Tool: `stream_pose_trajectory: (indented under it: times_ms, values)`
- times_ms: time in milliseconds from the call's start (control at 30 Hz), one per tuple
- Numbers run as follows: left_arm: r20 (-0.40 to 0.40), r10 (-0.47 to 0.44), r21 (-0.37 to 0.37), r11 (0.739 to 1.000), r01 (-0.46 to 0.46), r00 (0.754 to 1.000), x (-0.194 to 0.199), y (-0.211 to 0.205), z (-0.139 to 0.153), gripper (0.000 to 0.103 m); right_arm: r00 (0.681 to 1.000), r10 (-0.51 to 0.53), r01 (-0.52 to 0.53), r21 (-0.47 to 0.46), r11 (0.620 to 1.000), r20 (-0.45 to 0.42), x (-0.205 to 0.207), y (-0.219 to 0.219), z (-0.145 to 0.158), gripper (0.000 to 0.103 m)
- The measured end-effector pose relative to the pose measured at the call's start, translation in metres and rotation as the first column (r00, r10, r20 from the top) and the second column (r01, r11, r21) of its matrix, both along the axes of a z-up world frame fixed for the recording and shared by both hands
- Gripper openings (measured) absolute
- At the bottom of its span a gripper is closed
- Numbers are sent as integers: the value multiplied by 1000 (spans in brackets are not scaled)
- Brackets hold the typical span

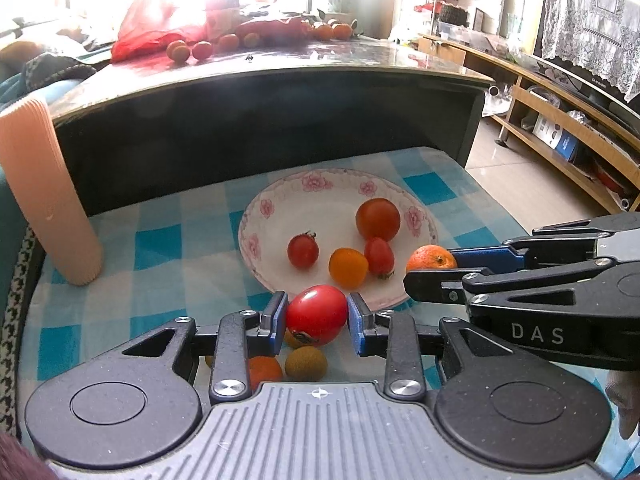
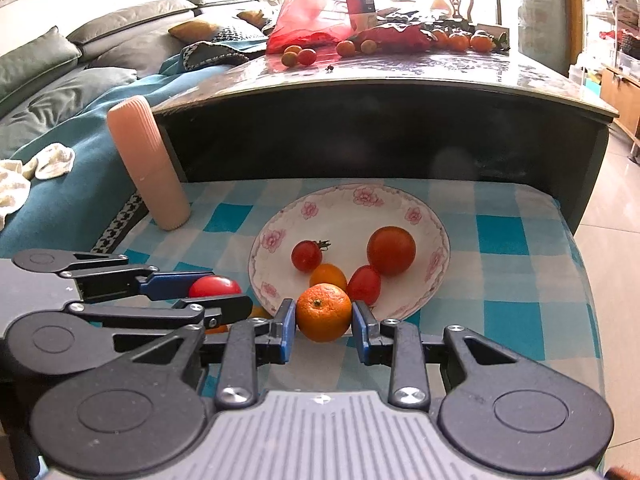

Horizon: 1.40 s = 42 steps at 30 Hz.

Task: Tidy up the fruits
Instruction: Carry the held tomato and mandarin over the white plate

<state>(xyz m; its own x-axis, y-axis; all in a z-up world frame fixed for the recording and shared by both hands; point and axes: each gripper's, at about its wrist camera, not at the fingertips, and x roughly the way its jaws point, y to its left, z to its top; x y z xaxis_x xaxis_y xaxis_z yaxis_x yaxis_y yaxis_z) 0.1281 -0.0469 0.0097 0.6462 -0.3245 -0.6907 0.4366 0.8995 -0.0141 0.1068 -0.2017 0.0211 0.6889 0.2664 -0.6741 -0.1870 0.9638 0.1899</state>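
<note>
Holding two fruits, one per gripper. Left gripper (image 1: 317, 318) clamping a red tomato (image 1: 316, 314) just short of the plate's near rim, above the checked cloth (image 1: 160, 240). Right gripper (image 2: 324, 320) clamping an orange (image 2: 324, 312) over the near edge of the plate (image 2: 340, 208).

Sitting on the plate – 4 pieces: 1 big red-orange tomato (image 2: 391, 250), 2 small red tomatoes (image 2: 306, 255) (image 2: 364, 285), 1 small yellow-orange one (image 2: 328, 276).

Lying on the cloth under the left gripper: 1 greenish-brown round fruit (image 1: 306, 363), 1 orange-coloured fruit (image 1: 265, 371), and more hiding behind the fingers – count unclear.

Standing at left on the cloth: 1 ribbed pink cylinder (image 1: 44, 192), upright.

Sitting on the dark table (image 2: 400, 68) behind: red bag (image 2: 308, 20), a loose scatter of small fruit, too blurred for counting.

Reading "DAS" on the right gripper's body in the left wrist view; nothing else legible.
</note>
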Motion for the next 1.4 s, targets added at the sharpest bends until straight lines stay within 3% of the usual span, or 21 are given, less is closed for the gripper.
stream_pose_trajectory:
  times_ms: [567, 1400]
  values:
    - [19, -7, -1, 1000, 7, 1000, 22, -15, 1, 38, 997, -74, 74, 33, 997, -5, 20, -15, -1, 46]
    - [-44, 18, -9, 1000, -19, 999, 48, -18, -33, 38, 995, -80, 81, 2, 997, -56, 39, -15, -31, 46]
